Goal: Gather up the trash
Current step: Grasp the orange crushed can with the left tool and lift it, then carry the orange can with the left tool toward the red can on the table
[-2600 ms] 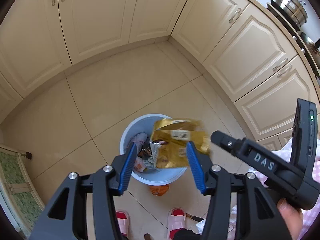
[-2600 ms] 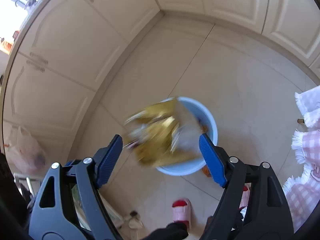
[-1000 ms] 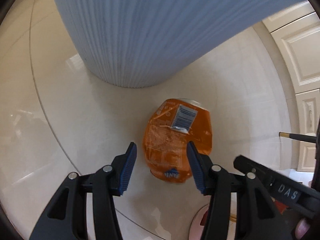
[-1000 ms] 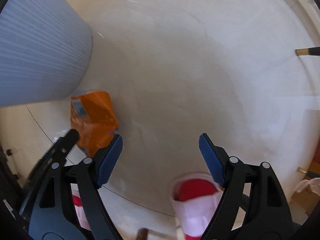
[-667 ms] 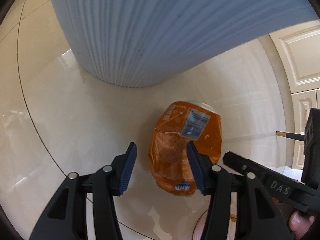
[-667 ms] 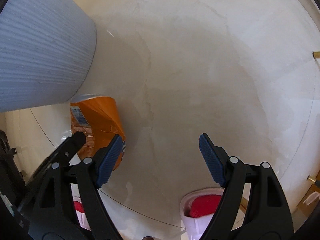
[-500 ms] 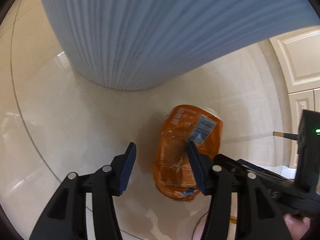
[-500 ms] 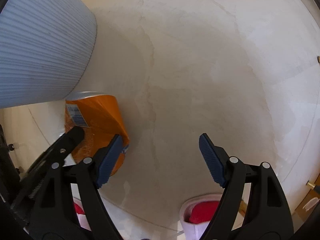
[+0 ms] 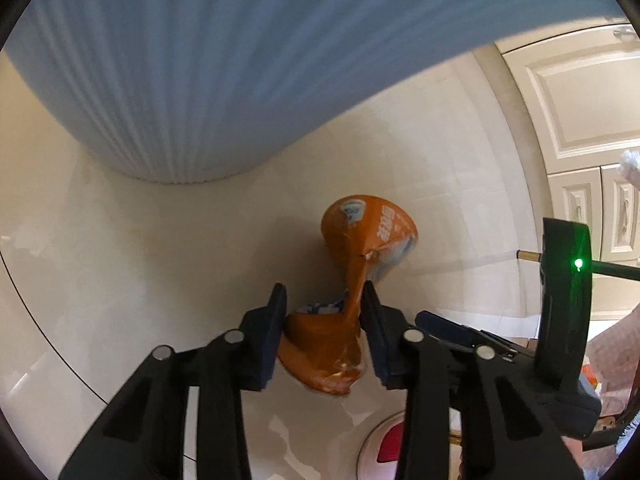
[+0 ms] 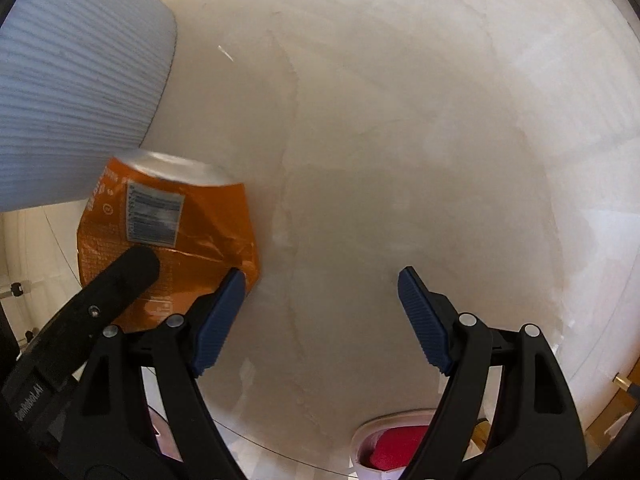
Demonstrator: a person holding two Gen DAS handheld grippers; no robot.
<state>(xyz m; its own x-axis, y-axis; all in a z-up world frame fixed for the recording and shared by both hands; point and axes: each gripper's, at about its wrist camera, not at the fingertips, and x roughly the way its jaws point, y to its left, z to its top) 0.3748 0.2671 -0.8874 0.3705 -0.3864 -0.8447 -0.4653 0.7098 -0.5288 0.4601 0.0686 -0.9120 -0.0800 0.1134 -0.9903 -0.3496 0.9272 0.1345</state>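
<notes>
A crushed orange snack bag point(image 9: 360, 264) lies on the tile floor just in front of the ribbed pale-blue trash bin point(image 9: 240, 60). My left gripper point(image 9: 322, 308) is shut on the bag, pinching its middle into a narrow waist. In the right wrist view the bag point(image 10: 168, 224) shows its label at lower left, beside the bin point(image 10: 72, 92), with the left gripper's finger lying over it. My right gripper point(image 10: 320, 300) is open and empty over bare floor, just right of the bag.
Cream cabinet doors point(image 9: 576, 100) stand to the right. A pink and red slipper point(image 10: 392, 452) is on the floor near the bottom, also in the left wrist view point(image 9: 384, 448). A dark stick with a brass tip point(image 9: 532, 256) lies at right.
Both grippers dropped from above the bin to the floor. The left gripper closed in on the orange bag and squeezed it shut; the bag crumpled. The right gripper stayed open.
</notes>
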